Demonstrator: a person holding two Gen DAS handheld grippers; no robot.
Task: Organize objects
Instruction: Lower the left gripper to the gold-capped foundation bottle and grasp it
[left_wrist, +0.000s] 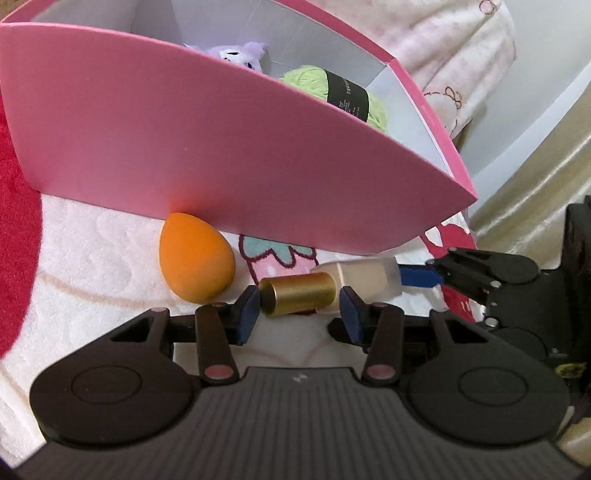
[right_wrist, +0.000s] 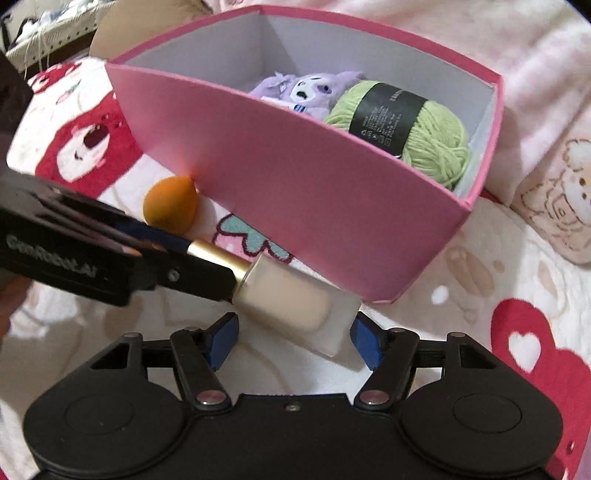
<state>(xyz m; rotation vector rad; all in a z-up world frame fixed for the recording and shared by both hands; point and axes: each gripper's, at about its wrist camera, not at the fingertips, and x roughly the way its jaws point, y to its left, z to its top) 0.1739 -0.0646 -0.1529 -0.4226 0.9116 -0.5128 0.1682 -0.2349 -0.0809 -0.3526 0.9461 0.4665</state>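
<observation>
A foundation bottle with a gold cap (left_wrist: 295, 295) and a frosted beige body (right_wrist: 291, 299) lies in front of the pink box (left_wrist: 184, 140). My left gripper (left_wrist: 299, 314) is shut on its gold cap. My right gripper (right_wrist: 295, 336) has its blue pads on either side of the bottle's base, and I cannot tell whether they press it. An orange makeup sponge (left_wrist: 194, 256) rests on the blanket against the box wall; it also shows in the right wrist view (right_wrist: 170, 201). Inside the pink box (right_wrist: 295, 192) lie a purple plush toy (right_wrist: 303, 90) and a green yarn ball (right_wrist: 417, 129).
Everything sits on a soft white blanket with red and pink prints (right_wrist: 498, 280). A pale pink pillow or bedding (left_wrist: 443, 62) lies behind the box. A beige floor or curtain edge (left_wrist: 535, 177) shows at the right.
</observation>
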